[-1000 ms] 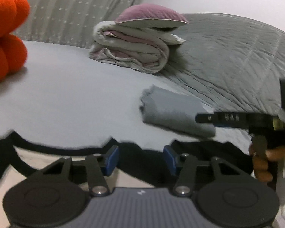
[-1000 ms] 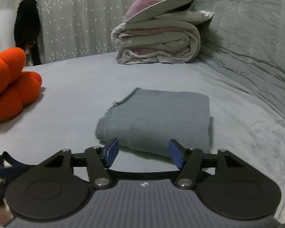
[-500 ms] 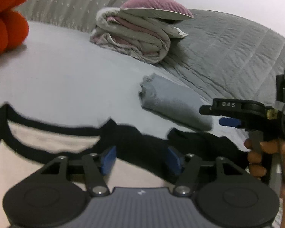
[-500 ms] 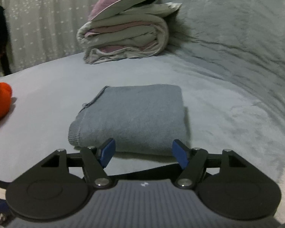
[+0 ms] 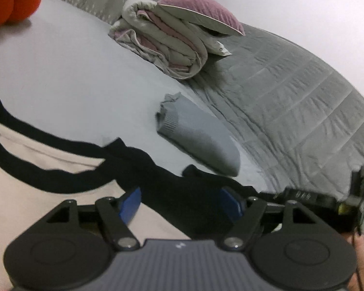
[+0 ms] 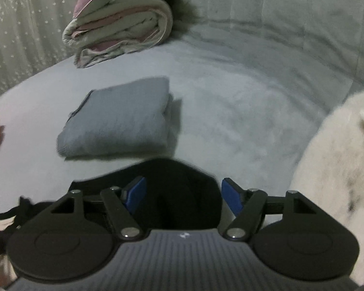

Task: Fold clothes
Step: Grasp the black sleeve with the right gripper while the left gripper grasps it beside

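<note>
Left tongs [image 5: 179, 202] are opening wide over the cream, black-trimmed shirt [image 5: 43, 194] on the bed [image 5: 60, 72]; right tongs [image 6: 182, 194] gape above its black sleeve [image 6: 182, 177], gripping nothing. Shirt's lower part is cut off.

Folded sweater [image 6: 119, 118] lies before rolled bedding [image 6: 123, 21].

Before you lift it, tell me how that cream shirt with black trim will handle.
Probably floppy: the cream shirt lies flat with its black sleeve rumpled on the bed. It looks thin, so likely light. A single pinch would likely let the rest drape and drag.
</note>
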